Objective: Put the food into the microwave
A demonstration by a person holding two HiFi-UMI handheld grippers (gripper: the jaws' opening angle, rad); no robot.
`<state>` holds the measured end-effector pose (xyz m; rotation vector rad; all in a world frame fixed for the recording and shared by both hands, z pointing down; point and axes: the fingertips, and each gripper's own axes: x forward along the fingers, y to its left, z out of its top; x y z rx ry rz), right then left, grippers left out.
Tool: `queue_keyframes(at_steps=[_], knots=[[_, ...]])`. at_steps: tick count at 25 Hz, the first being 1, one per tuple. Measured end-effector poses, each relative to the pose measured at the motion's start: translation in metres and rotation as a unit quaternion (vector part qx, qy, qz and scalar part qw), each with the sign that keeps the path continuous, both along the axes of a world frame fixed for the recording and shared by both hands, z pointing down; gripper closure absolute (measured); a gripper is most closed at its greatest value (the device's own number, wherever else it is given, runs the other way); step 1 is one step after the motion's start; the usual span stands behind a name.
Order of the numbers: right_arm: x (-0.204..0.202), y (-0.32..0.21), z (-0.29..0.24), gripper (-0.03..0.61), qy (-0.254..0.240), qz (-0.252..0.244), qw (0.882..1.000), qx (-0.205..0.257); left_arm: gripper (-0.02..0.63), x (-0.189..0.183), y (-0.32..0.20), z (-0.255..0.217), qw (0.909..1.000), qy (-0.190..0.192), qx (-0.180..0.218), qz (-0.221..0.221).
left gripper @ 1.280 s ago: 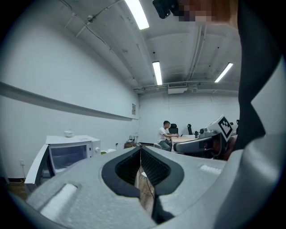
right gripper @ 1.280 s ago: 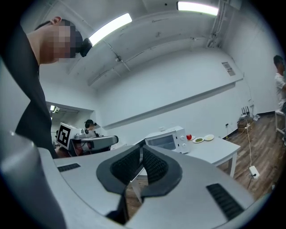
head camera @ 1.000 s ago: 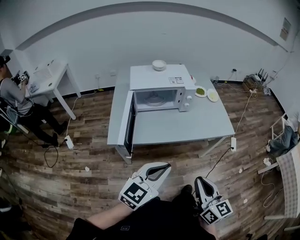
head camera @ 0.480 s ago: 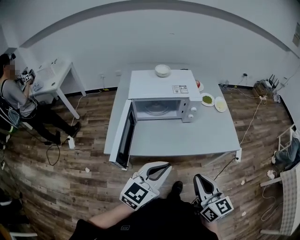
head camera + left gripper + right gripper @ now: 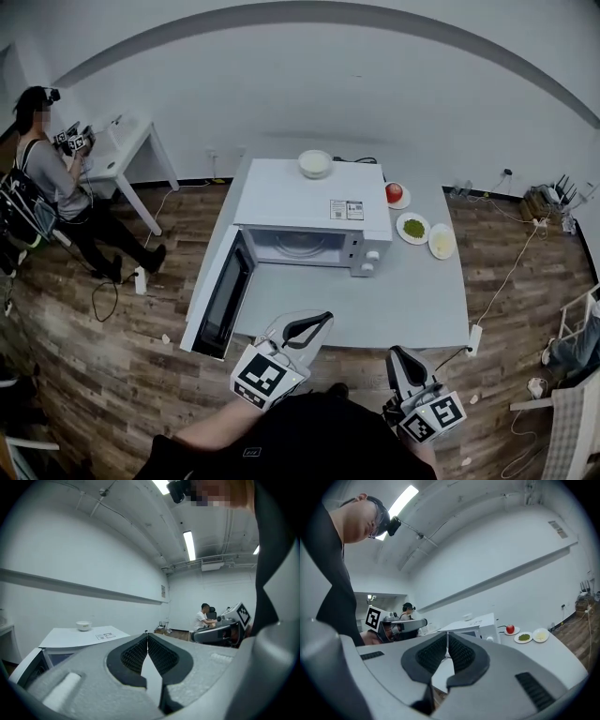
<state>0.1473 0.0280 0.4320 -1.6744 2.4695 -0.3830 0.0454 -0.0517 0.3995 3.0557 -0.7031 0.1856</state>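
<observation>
A white microwave [image 5: 309, 211] stands on the grey table [image 5: 412, 300] with its door [image 5: 220, 295] swung open to the left. To its right lie a red apple on a plate [image 5: 395, 193], a plate of green food [image 5: 413, 228] and a plate of pale food [image 5: 441, 241]. The same three plates show in the right gripper view: apple [image 5: 510, 629], green [image 5: 524, 637], pale [image 5: 540, 634]. My left gripper [image 5: 314, 323] is shut and empty near the table's front edge. My right gripper [image 5: 398, 357] is shut and empty, lower right.
A white bowl [image 5: 315, 163] sits on top of the microwave. A person [image 5: 56, 178] stands by a small white table [image 5: 127, 141] at far left. Cables and a power strip [image 5: 473, 339] lie on the wooden floor right of the table.
The view has closed in on the table: the microwave and plates sit lower and larger in the head view. Both grippers stay shut, now right at the table's front edge.
</observation>
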Motion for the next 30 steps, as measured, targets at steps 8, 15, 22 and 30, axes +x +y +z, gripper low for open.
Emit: queue_keyframes(at_steps=[8, 15, 22, 30], knots=[[0.052, -0.050, 0.009, 0.560, -0.001, -0.033, 0.999, -0.007, 0.604, 0.029, -0.063, -0.018, 0.9975, 0.025, -0.002, -0.065], [0.047, -0.110, 0.008, 0.560, -0.002, -0.068, 0.998, -0.013, 0.604, 0.040, -0.112, -0.020, 0.9975, 0.026, 0.005, -0.066], [0.036, -0.185, -0.014, 0.560, 0.000, -0.069, 0.998, -0.003, 0.604, 0.047, -0.179, -0.017, 0.9996, -0.027, 0.003, -0.009], [0.035, -0.246, -0.024, 0.560, 0.042, -0.095, 0.995, -0.009, 0.604, 0.044, -0.238, -0.029, 0.9975, -0.063, 0.028, -0.019]])
